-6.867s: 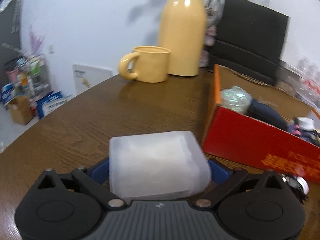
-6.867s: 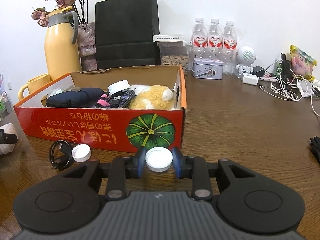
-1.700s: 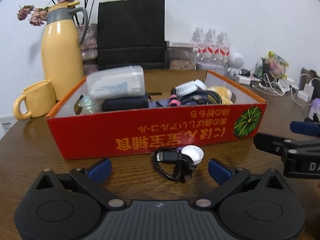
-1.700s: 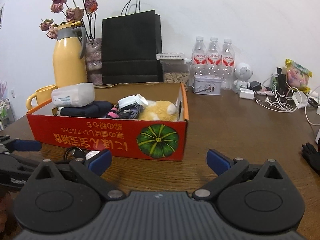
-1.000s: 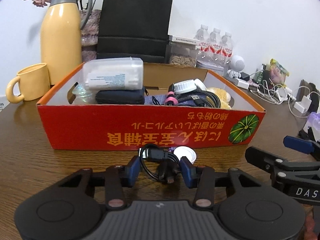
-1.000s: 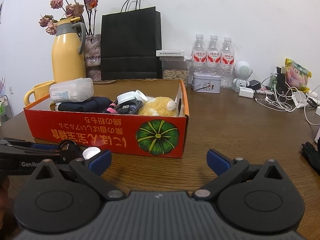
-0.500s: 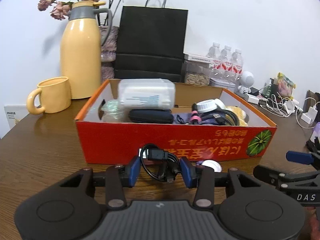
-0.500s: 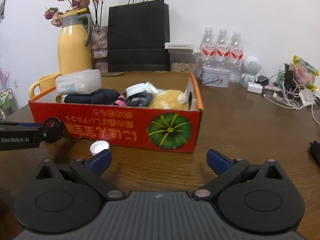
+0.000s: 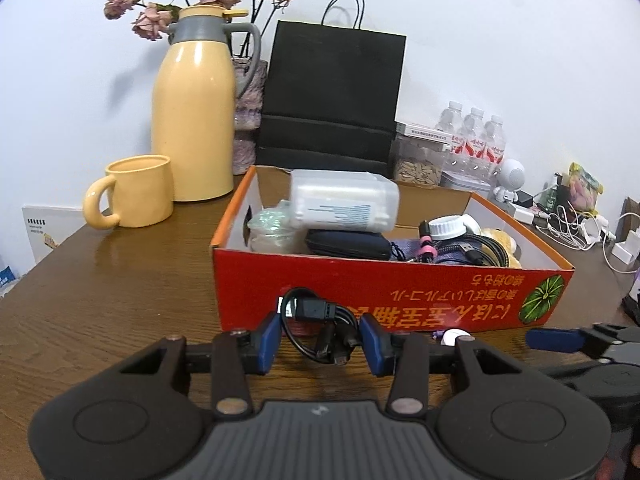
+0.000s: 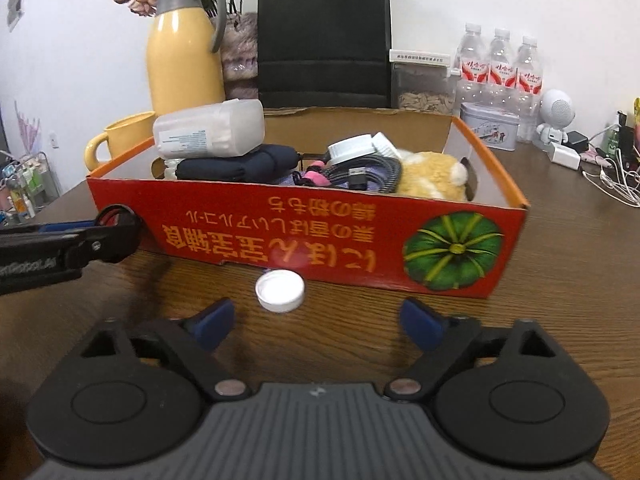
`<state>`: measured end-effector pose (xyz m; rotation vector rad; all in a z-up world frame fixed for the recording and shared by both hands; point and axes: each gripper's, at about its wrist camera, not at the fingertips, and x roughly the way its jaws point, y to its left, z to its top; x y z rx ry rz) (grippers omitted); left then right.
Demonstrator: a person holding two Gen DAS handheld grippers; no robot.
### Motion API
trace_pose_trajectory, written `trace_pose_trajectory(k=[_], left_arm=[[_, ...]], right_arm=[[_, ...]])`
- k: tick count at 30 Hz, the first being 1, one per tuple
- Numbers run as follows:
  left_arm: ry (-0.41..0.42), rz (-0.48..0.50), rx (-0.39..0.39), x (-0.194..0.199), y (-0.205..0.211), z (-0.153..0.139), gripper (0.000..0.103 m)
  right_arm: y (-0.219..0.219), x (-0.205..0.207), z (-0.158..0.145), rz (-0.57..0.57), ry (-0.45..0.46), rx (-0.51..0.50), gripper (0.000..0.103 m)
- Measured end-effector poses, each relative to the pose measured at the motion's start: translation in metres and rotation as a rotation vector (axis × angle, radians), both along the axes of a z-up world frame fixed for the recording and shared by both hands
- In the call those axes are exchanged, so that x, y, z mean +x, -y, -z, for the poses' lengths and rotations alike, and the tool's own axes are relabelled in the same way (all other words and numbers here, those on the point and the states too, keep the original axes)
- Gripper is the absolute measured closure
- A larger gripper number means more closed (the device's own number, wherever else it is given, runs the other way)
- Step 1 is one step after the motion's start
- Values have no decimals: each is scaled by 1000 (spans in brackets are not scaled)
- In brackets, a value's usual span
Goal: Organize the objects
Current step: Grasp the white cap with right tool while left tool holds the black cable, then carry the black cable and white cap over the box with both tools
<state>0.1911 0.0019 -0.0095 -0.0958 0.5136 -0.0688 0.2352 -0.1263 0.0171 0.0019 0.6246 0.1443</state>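
Observation:
My left gripper (image 9: 320,336) is shut on a coiled black cable (image 9: 320,330) and holds it just above the table, in front of the red cardboard box (image 9: 400,296). The box holds a frosted plastic case (image 9: 344,200), a dark pouch (image 9: 348,245), cables, a white lid and a plush toy (image 10: 432,176). A white bottle cap (image 10: 280,286) lies on the table by the box's front wall. My right gripper (image 10: 316,322) sits just short of the cap; its jaws are closing, and the cap lies ahead of the pads, untouched. In the right wrist view the left gripper (image 10: 116,236) with the cable reaches in from the left.
A yellow mug (image 9: 132,192) and a yellow thermos jug (image 9: 192,112) stand left of the box. Behind it are a black paper bag (image 9: 332,96), water bottles (image 10: 500,68) and a tin (image 10: 488,130). Chargers and white cables (image 10: 612,176) clutter the far right.
My left gripper has lifted the cable off the table and shifted left, leaving the cap behind. My right gripper has come up to the cap and its jaws have narrowed.

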Motion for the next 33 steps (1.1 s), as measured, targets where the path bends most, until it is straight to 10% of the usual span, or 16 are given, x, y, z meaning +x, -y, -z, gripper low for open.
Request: trace_pose_trajectory(k=[7, 33], left_arm=[[2, 12, 0, -2, -1, 0, 61], [83, 56, 4, -2, 31, -42, 62]], right_arm=[[-23, 15, 2, -32, -15, -4, 74], [6, -26, -54, -27, 270, 57, 73]])
